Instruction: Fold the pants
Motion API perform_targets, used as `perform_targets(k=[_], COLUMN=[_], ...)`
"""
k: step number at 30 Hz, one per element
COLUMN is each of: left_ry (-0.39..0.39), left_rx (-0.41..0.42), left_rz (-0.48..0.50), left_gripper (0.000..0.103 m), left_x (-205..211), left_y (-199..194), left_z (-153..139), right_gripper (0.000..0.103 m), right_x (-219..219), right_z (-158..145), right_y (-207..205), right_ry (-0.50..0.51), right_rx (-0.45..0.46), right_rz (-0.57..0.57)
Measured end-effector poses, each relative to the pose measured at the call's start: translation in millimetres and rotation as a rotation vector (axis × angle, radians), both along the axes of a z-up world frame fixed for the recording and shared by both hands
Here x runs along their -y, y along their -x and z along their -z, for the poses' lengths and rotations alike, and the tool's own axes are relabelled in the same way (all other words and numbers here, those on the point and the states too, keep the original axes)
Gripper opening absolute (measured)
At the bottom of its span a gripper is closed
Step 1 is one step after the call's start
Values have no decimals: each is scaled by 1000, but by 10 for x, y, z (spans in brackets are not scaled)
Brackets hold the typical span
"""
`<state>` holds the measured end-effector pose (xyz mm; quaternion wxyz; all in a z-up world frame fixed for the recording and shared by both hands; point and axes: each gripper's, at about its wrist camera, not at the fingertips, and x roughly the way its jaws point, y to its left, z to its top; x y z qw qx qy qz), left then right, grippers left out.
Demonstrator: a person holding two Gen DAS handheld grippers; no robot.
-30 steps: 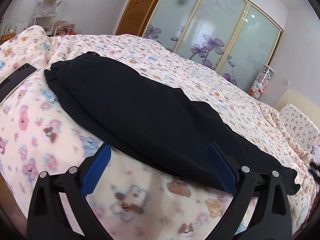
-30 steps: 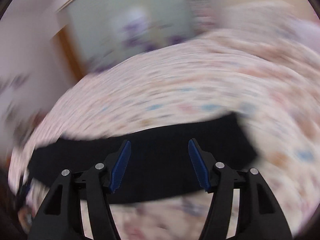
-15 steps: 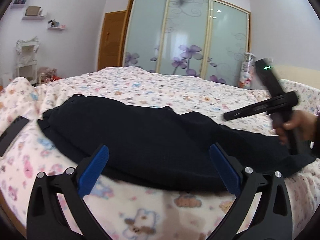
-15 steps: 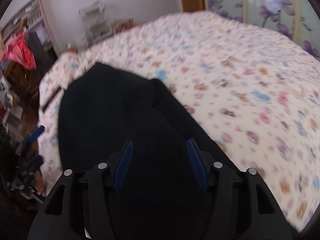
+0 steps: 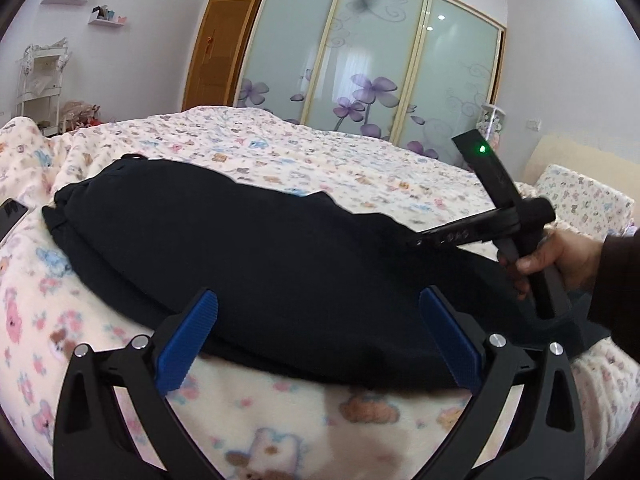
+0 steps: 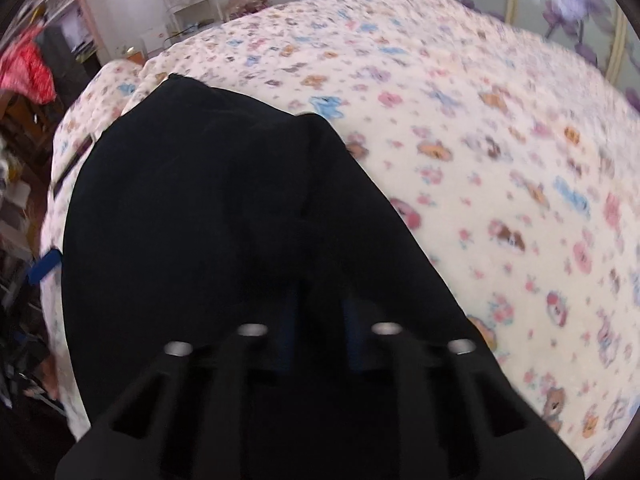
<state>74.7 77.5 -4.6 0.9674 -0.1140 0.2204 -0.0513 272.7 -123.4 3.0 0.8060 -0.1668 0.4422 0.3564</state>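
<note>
Black pants (image 5: 260,248) lie lengthwise across the bear-print blanket (image 5: 280,408). My left gripper (image 5: 318,320) is open, its blue pads (image 5: 188,340) wide apart over the near edge of the pants, with only the flat cloth under the gap. A hand (image 5: 560,256) holds my right gripper (image 5: 424,239) down on the right end of the pants. In the right wrist view the pants (image 6: 200,200) fill the left half. There my right gripper (image 6: 320,300) has its jaws closing, nearly together, with a ridge of black cloth pinched between the pads.
The bed's near edge runs close under my left gripper. A flat black object (image 5: 12,212) lies at the blanket's left edge. A pillow (image 5: 580,200) is at the right, frosted wardrobe doors (image 5: 372,60) behind. Cluttered furniture (image 6: 24,68) stands past the bed's far left edge.
My right gripper swung across the bed, came down on the end of the pants and drew its jaws together on the cloth. The left gripper rolled slightly and stayed open.
</note>
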Motion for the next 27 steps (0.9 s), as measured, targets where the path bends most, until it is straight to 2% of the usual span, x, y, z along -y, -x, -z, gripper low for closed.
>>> perform_targets(k=[3,4,7,9,10,11,12,13,15,19,20,24,27], left_ry=[25,29,18,12,4,-3,-8,-15,-30,-48,-59,-122,-153], left_rx=[21,34,60,65,60,51,46,38,33,29,27,9,-86], left_rz=[1,-2,-13,-10,-6,3,11,23,50,126,160,297,469], left_gripper=[101,101,101,101,101,101,101,101,101,101,101,101,101], left_x=[-11,-13,7,34,61,89,118,151,215,428,524,1023,1623], left_y=[-102,-138,-192,-205,-214,-219,-220,-224,-232,-315,-366,-701,-1198], left_z=[-133,-189,-306,-334,-331,-325,-322,-314,-308,-354,-381,-534,-665], right_gripper=[8,1,2,2,9,27,34,49,62,62,62,62,62], right_x=[11,46,136,84,54,50,74,152,467,1471,1839,2872,3459], right_z=[-127,-189,-300,-172,-87,-1,3,-24,-154,-431,-483,-485,-412], right_y=[-57,-101,-247,-308,-306,-275,-241,-195,-87,266,439,1018,1475], right_ry=[-8,-29,-76,-14,35,83,87,82,5,-207,-280,-457,-573], right_rx=[48,64,94,55,45,32,41,54,55,35,39,33,40], right_rz=[46,74,164,157,162,169,178,194,246,451,525,765,892])
